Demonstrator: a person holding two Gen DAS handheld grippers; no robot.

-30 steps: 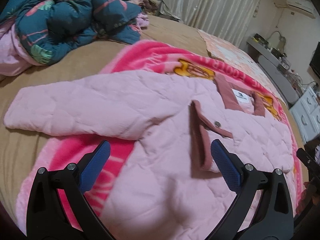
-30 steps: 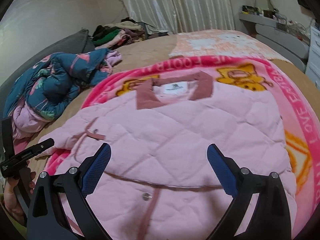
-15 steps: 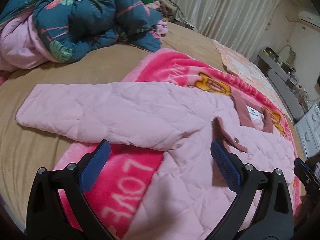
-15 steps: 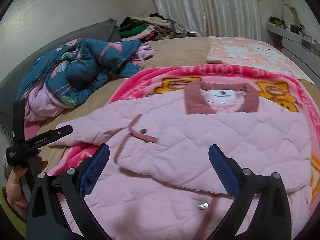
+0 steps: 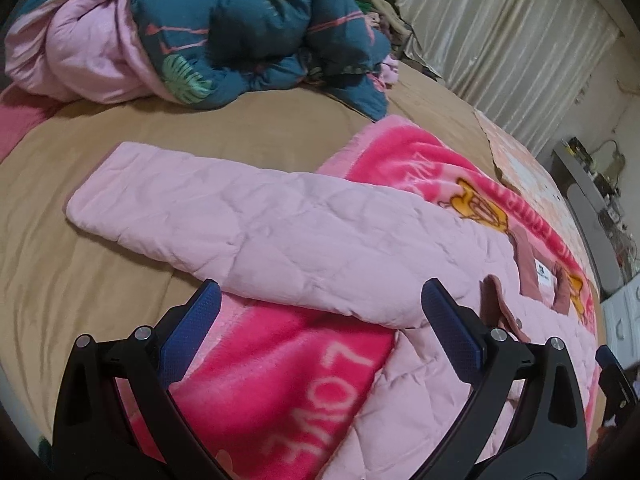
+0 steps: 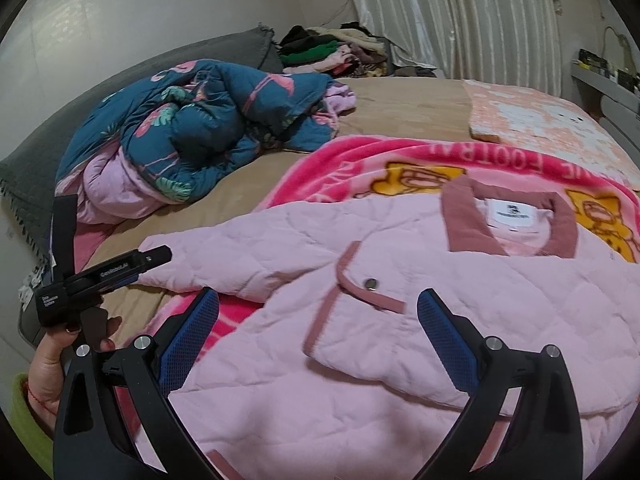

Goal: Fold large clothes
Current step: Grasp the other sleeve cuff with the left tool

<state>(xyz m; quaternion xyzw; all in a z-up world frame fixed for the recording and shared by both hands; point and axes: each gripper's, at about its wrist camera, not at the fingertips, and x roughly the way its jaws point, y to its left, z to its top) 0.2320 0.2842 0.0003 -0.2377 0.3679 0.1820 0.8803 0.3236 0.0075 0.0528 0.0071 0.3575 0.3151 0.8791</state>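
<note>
Pink quilted jacket (image 5: 320,240) spread front-up on a bright pink blanket (image 5: 288,364) over a tan bedsheet (image 5: 120,160). One sleeve (image 5: 208,208) stretched flat toward nine o'clock in the left wrist view, cuff end lying on the tan sheet, upper part crossing the blanket's edge. Left gripper (image 5: 318,320) low over the sleeve's near edge, blue-padded fingers (image 5: 192,332) spread wide, nothing between them; contact with the fabric hard to judge. Right gripper (image 6: 318,320) above the jacket's chest, fingers (image 6: 448,336) likewise well apart and empty, a folded-over front flap with a snap button (image 6: 371,283) between the tips. Dusty-rose collar (image 6: 460,216) and white neck label (image 6: 514,212) at one o'clock in the right wrist view. Left gripper also seen there at nine o'clock, gripped by a hand (image 6: 56,360) with a green cuff. Crumpled teal floral duvet (image 6: 208,120) at eleven o'clock, well apart from the jacket. Pile of clothes (image 6: 328,52) beyond it, near pale curtains (image 6: 460,20) at twelve.
</note>
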